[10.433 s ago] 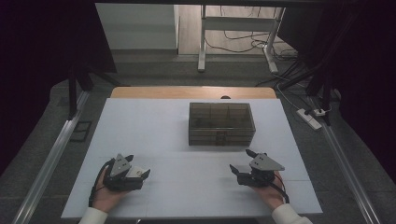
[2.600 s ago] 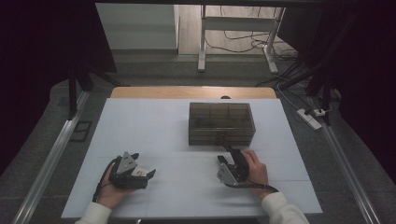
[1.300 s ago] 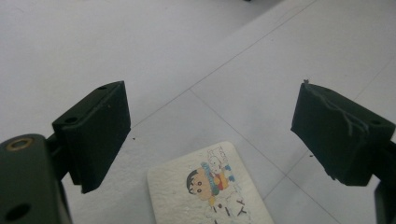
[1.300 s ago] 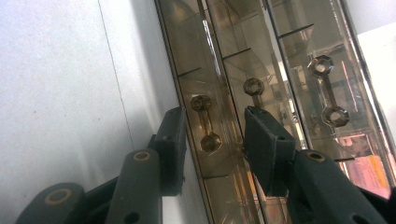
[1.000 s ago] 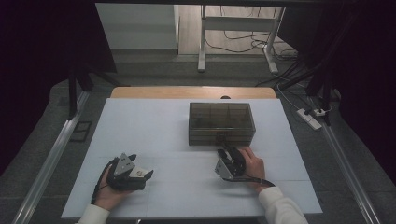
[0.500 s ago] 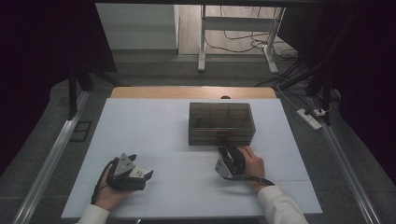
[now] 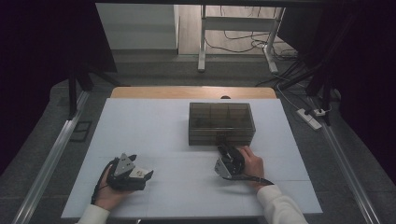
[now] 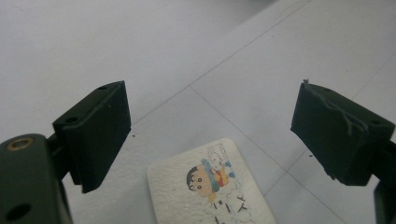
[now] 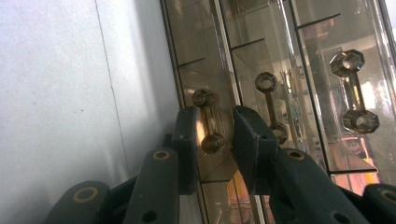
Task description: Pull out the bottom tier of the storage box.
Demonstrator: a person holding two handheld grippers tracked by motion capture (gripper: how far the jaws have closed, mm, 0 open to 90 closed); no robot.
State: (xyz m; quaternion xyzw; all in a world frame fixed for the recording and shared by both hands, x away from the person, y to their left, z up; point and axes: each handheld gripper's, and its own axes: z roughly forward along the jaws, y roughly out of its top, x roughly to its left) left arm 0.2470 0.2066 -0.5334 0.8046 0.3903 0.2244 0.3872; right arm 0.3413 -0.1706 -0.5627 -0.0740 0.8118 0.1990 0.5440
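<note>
I have the right gripper point(image 7: 227, 150) up against the near face of the smoky clear drawer box point(image 7: 221, 123), which sits right of centre on the far half of the white table point(image 7: 154, 126). In the right gripper view the two black jaws stand on either side of the lowest drawer's handle point(image 9: 208, 119), a clear bar with faceted knobs at each end. The jaws have just been closing with that handle between them. A narrow gap shows on each side of the bar, so I cannot say the pads are pressing on it; I log it as not clamped. Two more handles of the same kind point(image 9: 271, 106) point(image 9: 354, 91) show on the drawers next to it.

My right hand point(image 7: 252, 163) lies on the table behind the gripper, sleeve toward the near edge.

The left gripper point(image 7: 140, 175) rests at the near left of the table, well apart from the box. Its jaws are spread wide with nothing between them. In the left gripper view a small cartoon card point(image 8: 210, 189) shows low between the jaws, over the white surface.
</note>
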